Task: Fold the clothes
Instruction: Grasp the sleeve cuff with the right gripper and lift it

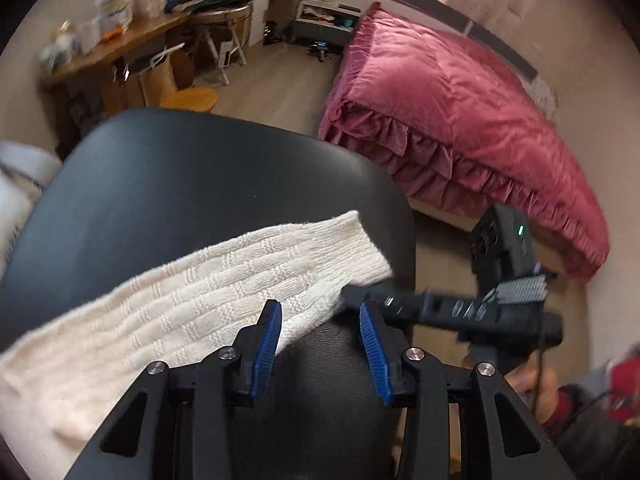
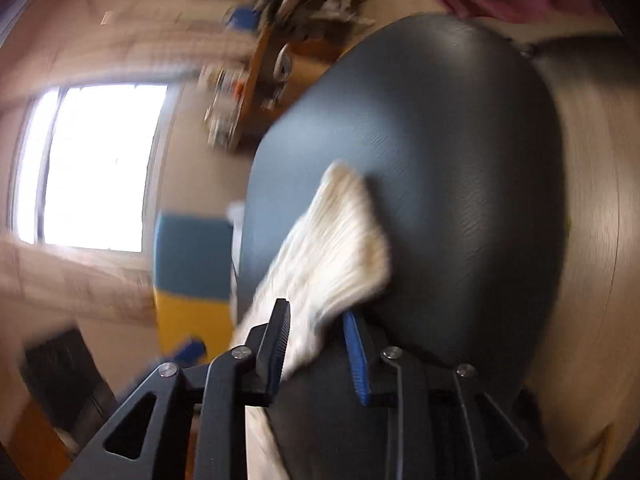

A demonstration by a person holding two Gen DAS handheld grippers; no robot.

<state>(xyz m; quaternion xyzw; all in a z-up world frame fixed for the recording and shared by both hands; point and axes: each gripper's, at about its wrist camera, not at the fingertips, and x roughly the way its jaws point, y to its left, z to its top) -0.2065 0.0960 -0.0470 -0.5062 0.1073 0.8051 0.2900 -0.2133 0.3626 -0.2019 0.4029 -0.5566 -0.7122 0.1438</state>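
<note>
Fingers of left gripper spread open over dark round table, nothing between them; cream knit sleeve lying flat just ahead and to their left, its cuff end toward the right. Fingers of right gripper also apart, sleeve's edge sitting in the gap; whether pinched, cannot tell through blur. Right gripper reaching in at the cuff from the right. Beyond the table, bed under pink ruffled cover.

Black tool, ribbed blue pads, silver screws
</note>
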